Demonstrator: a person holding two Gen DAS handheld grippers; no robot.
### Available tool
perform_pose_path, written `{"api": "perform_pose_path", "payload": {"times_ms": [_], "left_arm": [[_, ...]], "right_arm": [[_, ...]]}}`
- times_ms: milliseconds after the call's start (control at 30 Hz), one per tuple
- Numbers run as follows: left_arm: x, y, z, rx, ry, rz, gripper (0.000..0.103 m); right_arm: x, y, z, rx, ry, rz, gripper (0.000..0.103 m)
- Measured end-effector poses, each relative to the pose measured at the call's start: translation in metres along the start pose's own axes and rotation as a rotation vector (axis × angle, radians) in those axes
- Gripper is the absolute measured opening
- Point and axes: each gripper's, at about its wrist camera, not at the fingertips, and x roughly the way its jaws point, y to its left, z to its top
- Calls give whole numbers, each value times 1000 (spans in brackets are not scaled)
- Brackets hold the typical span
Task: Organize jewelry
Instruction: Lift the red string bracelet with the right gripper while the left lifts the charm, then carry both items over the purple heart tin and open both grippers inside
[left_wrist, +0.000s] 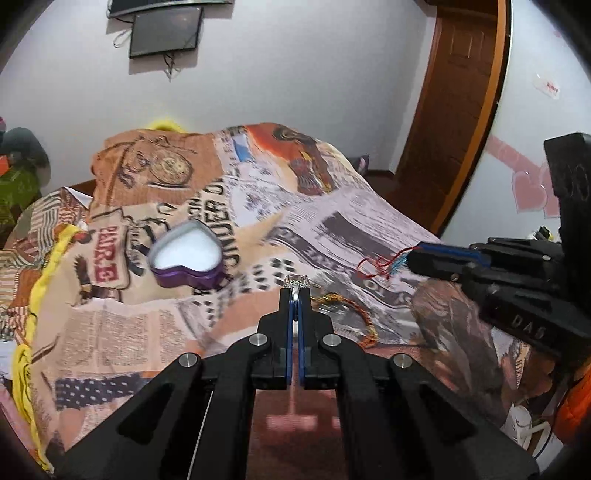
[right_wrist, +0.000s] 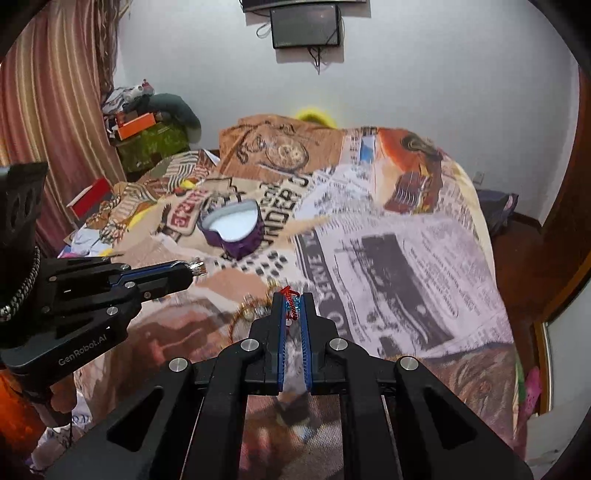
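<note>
Ring (left_wrist: 296, 283) pinched; red thread (right_wrist: 290, 303), seemingly.

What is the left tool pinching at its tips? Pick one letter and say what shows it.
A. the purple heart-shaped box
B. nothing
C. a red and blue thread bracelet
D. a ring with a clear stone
D: the left tool is shut on a ring whose clear stone sticks up above its tips, while the heart-shaped box sits apart on the bedspread.

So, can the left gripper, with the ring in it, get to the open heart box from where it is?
Probably yes. The left gripper is shut on the ring, and only bare printed cloth lies between it and the open heart box. The right gripper is off to the other side.
</note>
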Motion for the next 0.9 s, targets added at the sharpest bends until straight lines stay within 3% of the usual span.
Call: {"api": "perform_pose_path", "payload": {"times_ms": [500, 900], "left_arm": [[-9, 76, 25, -46, -68, 101, 0], [36, 120, 53, -47, -29, 119, 0]], "right_arm": [[13, 37, 64, -50, -95, 25, 7], [65, 64, 102, -114, -70, 40, 7]]}}
